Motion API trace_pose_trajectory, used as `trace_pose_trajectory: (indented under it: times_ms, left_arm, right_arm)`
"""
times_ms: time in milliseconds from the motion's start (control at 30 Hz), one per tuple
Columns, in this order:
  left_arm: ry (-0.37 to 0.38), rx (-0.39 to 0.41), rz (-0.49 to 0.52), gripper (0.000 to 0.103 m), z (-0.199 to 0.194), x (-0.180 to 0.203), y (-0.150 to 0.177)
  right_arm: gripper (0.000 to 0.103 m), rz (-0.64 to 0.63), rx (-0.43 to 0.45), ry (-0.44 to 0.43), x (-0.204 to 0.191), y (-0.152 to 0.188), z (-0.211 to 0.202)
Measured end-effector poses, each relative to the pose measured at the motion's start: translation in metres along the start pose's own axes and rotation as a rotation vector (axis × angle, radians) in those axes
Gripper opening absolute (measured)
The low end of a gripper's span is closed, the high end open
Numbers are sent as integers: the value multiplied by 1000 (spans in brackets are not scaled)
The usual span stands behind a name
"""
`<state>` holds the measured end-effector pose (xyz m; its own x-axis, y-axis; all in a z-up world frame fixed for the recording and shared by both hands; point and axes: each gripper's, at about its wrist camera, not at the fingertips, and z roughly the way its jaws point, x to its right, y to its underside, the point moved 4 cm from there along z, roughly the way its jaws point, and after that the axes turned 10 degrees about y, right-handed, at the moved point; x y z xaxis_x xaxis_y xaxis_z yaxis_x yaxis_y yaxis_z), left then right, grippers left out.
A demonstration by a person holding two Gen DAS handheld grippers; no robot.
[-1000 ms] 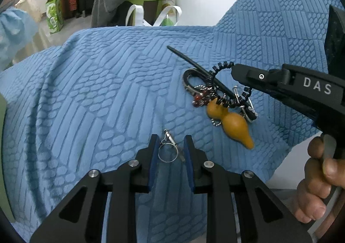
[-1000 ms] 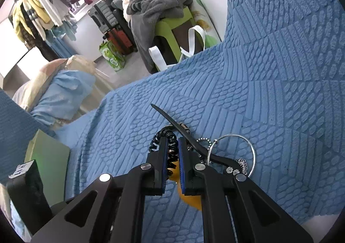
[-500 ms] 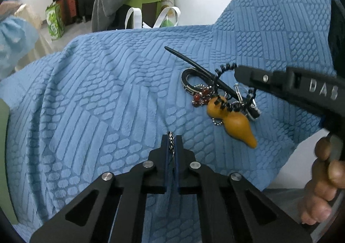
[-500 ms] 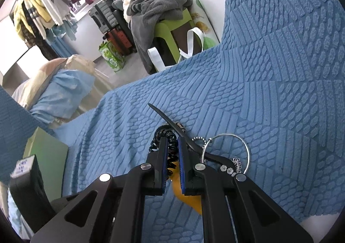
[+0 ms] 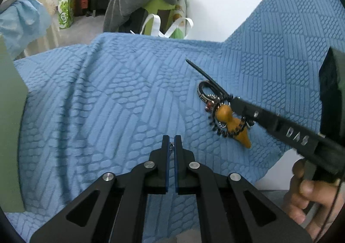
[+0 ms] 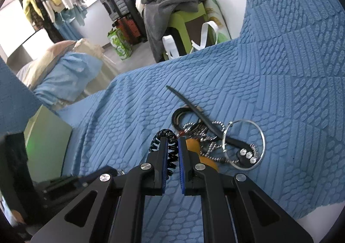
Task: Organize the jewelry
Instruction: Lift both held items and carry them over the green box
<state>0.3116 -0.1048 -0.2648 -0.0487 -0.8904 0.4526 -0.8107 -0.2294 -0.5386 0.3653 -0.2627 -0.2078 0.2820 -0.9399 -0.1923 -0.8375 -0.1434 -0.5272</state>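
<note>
Judging by the tangle, sorting has barely begun: the left gripper [image 5: 171,146] pinches a small metal ring [image 5: 171,146] at lower centre, while the right gripper [image 6: 171,148] clamps the black coil cord [image 6: 164,137], and the gourd charm [image 5: 234,125], hair stick [image 6: 194,111] and hoop [image 6: 243,144] remain heaped right of centre on the blue quilt [image 5: 97,103].

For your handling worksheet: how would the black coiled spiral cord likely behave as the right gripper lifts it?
The black coiled spiral cord, pinched in the right gripper, will probably stretch and sag, being a loose coil. It lies against the orange gourd-shaped pendant and beaded chains, so it may drag them along.
</note>
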Motion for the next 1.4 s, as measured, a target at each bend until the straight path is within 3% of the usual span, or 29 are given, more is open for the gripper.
trace_pose_trajectory:
  times_ms: [267, 433, 767, 1167, 1400]
  left_arm:
    - [33, 30, -28, 2, -31, -6, -2]
    - [20, 15, -26, 2, -48, -9, -1]
    - [30, 11, -57, 2, -79, -28, -3]
    - [60, 32, -63, 2, -131, -36, -21]
    - [31, 53, -42, 3, -174, -43, -40]
  right_arm:
    - [7, -30, -18, 14, -13, 13, -3]
    - [7, -76, -55, 70, -26, 26, 0]
    - [7, -137, -93, 93, -63, 39, -7]
    - [7, -99, -38, 58, -99, 15, -53]
    - [7, -123, 21, 42, -123, -8, -82]
